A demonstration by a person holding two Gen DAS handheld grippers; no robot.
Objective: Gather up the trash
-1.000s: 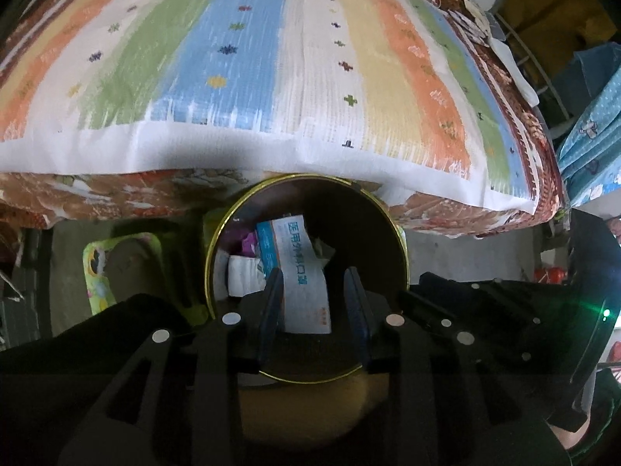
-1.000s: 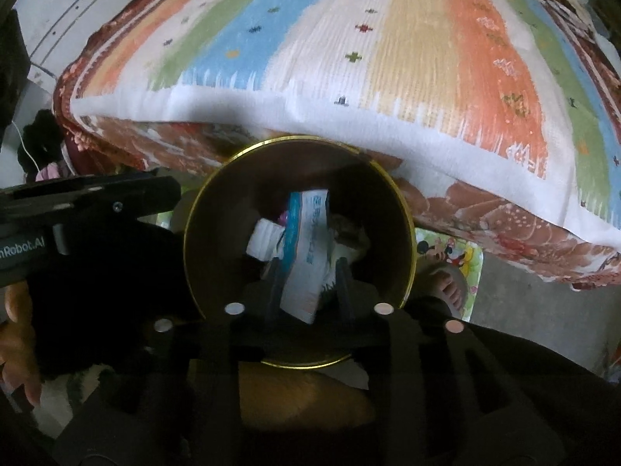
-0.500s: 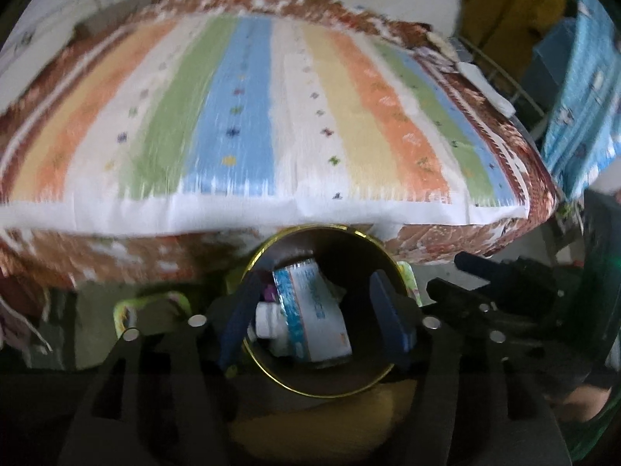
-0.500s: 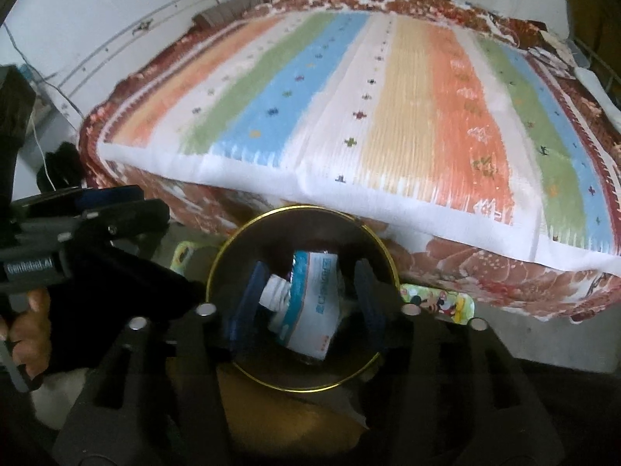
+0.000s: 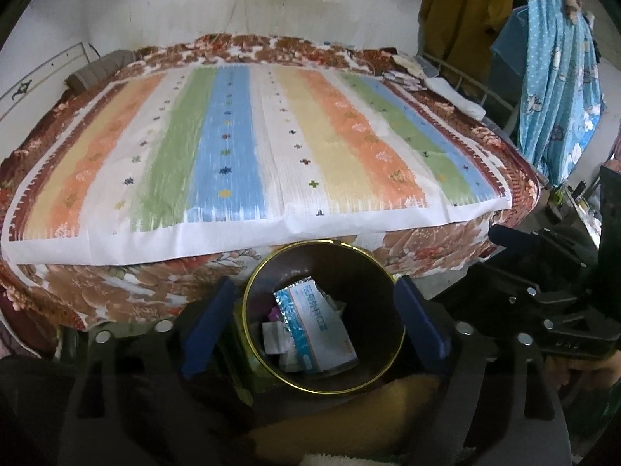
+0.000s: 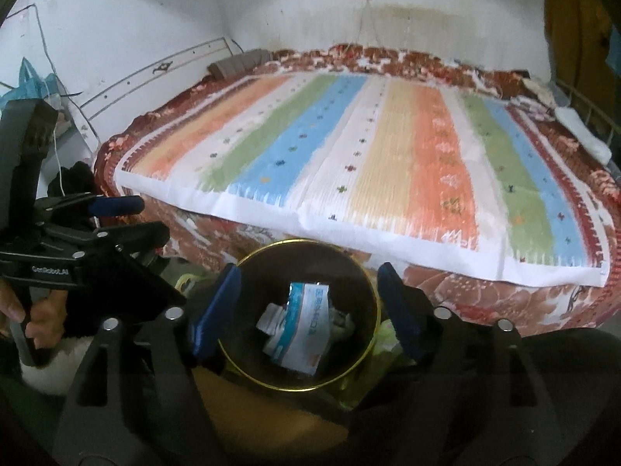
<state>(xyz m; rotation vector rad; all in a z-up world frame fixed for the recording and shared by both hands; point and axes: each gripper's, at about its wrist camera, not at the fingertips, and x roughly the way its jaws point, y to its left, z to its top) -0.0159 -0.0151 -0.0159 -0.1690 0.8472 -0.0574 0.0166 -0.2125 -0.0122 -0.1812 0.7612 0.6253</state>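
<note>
Left wrist view: your left gripper (image 5: 314,314) is spread wide, its blue fingers (image 5: 207,320) flanking the bin (image 5: 382,272) and gripping nothing. The bin is dark with a gold rim and stands on the floor against the foot edge of the bed (image 5: 248,136). Inside it lies a blue-and-white packet (image 5: 316,330) on top of smaller scraps (image 5: 273,339). Your right gripper (image 5: 543,279) shows at the right edge.

Right wrist view: your right gripper (image 6: 306,306) is likewise wide open and empty, fingers (image 6: 396,306) either side of the bin (image 6: 359,275). The packet (image 6: 304,328) rests in the bin. Your left gripper (image 6: 116,217) appears at left, held in your hand (image 6: 37,310). A striped cover (image 6: 368,167) lies over the bed (image 6: 524,303).
</note>
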